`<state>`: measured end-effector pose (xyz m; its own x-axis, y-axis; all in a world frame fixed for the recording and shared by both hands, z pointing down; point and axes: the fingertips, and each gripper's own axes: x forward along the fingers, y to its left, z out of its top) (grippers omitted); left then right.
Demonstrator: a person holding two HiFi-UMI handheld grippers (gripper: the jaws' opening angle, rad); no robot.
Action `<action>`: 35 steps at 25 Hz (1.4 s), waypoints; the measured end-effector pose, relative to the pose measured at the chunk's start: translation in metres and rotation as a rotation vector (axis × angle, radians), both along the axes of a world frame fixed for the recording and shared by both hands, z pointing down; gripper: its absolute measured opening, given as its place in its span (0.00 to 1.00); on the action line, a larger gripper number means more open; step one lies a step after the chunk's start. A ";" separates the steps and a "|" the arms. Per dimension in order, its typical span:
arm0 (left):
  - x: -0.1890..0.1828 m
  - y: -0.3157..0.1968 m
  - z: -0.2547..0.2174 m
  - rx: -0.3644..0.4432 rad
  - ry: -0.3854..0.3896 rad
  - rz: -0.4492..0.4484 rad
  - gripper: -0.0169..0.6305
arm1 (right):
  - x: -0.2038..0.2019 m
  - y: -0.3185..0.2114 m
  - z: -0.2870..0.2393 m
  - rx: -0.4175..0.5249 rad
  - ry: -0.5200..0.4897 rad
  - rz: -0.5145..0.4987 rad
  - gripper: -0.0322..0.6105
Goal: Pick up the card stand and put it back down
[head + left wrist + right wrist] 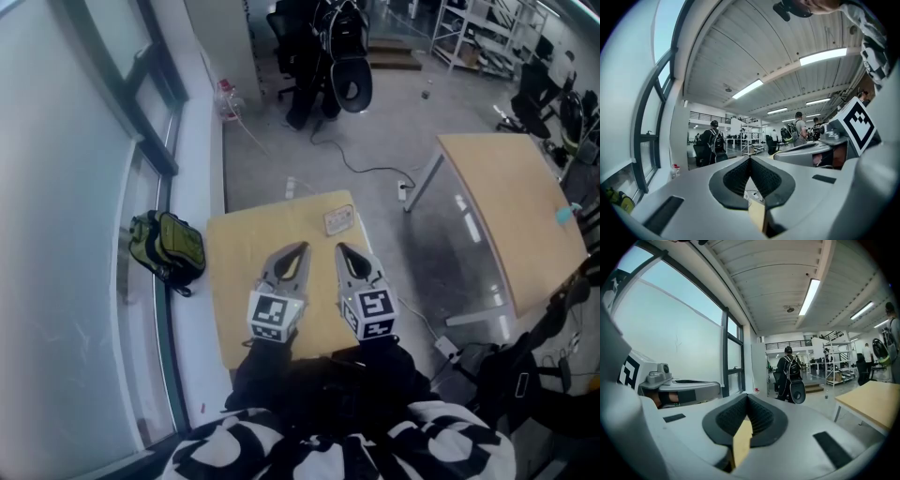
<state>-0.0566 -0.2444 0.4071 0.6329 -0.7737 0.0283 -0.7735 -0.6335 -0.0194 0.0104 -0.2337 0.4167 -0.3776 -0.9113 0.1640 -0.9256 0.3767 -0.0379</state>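
Head view: card stand [338,221] lies at the far end of the small table [230,281]

Left gripper view: left gripper [750,158] jaws pressed together, nothing between. Right gripper view: right gripper [747,397] likewise closed, empty

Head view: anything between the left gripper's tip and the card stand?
Nothing: only bare tabletop separates left gripper and card stand, seen in head view.

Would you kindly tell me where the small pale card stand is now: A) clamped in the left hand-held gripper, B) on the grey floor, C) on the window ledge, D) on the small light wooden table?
D: in the head view the small pale card stand lies near the far edge of the small light wooden table, clear of the left hand-held gripper.
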 end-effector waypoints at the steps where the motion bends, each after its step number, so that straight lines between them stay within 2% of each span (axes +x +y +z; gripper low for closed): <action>1: -0.002 0.000 0.001 -0.006 0.003 -0.003 0.03 | -0.001 0.000 -0.001 0.004 0.003 0.004 0.08; 21: -0.016 -0.015 0.001 -0.027 0.056 0.003 0.03 | -0.019 -0.011 -0.011 0.034 0.055 0.014 0.08; 35: -0.017 -0.017 0.004 -0.039 0.074 -0.003 0.03 | -0.025 -0.012 -0.008 0.016 0.073 -0.012 0.08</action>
